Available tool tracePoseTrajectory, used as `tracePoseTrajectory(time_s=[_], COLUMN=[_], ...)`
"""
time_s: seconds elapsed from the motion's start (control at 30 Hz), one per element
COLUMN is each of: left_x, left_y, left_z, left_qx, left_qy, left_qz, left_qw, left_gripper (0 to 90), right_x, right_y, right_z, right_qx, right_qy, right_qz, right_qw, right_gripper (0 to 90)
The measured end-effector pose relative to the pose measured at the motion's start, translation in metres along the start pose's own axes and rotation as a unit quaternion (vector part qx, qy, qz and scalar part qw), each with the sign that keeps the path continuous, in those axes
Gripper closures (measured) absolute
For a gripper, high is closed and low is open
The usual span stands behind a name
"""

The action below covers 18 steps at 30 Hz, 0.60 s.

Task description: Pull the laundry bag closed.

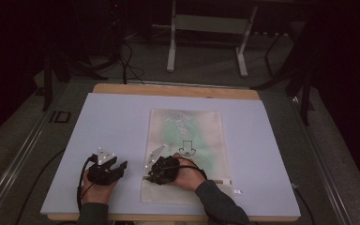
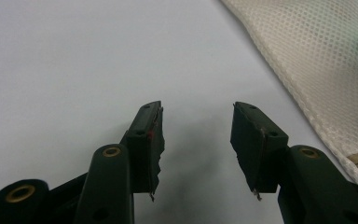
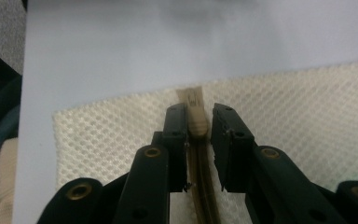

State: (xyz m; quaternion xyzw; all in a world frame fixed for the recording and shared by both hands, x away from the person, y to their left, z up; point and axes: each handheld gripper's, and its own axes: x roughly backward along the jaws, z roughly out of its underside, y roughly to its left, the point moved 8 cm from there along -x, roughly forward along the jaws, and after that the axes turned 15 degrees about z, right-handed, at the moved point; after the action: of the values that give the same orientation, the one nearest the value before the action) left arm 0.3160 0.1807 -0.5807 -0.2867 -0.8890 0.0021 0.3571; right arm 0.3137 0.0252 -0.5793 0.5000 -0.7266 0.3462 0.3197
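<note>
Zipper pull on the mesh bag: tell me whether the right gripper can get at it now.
Probably yes: the right gripper already straddles the zipper pull on the mesh bag, jaws slightly apart, nothing between them and it.

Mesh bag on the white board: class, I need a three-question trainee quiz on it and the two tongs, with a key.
1. True or false: the left tongs hold the mesh bag.
2. What lies between the right tongs? A) zip slider B) pen C) cloth corner
3. Fill in: the bag lies on the white ____.

Key:
1. False; they stand open over the bare board, beside the bag.
2. A, the zip slider, pads not pressing it.
3. board
</note>
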Motion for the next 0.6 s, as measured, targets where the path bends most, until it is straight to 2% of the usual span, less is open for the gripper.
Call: tracePoseTrajectory(time_s=[0.33,0.43,0.47,0.6], left_x=[-0.002,-0.004,-0.004,-0.006], left_y=[-0.01,-0.014,-0.015,-0.019], left_z=[-0.001,-0.001,-0.001,-0.001], left_qx=[-0.008,-0.015,-0.016,-0.02], left_qy=[0.0,0.002,0.003,0.004], left_qz=[0.021,0.028,0.03,0.039], left_qw=[0.9998,0.9995,0.9994,0.999], left_gripper=[58.3,60.9,61.3,62.7], right_x=[-0.003,-0.002,-0.001,-0.002], right_y=[0.0,0.0,0.001,0.002], right_z=[0.0,0.0,-0.001,-0.001], right_qx=[-0.005,-0.004,-0.007,-0.004], right_qy=[0.002,0.0,-0.003,0.001], right_qz=[-0.011,-0.02,-0.03,-0.03], right_qw=[0.9999,0.9998,0.9995,0.9995], right_gripper=[78.8,81.1,81.1,81.2])
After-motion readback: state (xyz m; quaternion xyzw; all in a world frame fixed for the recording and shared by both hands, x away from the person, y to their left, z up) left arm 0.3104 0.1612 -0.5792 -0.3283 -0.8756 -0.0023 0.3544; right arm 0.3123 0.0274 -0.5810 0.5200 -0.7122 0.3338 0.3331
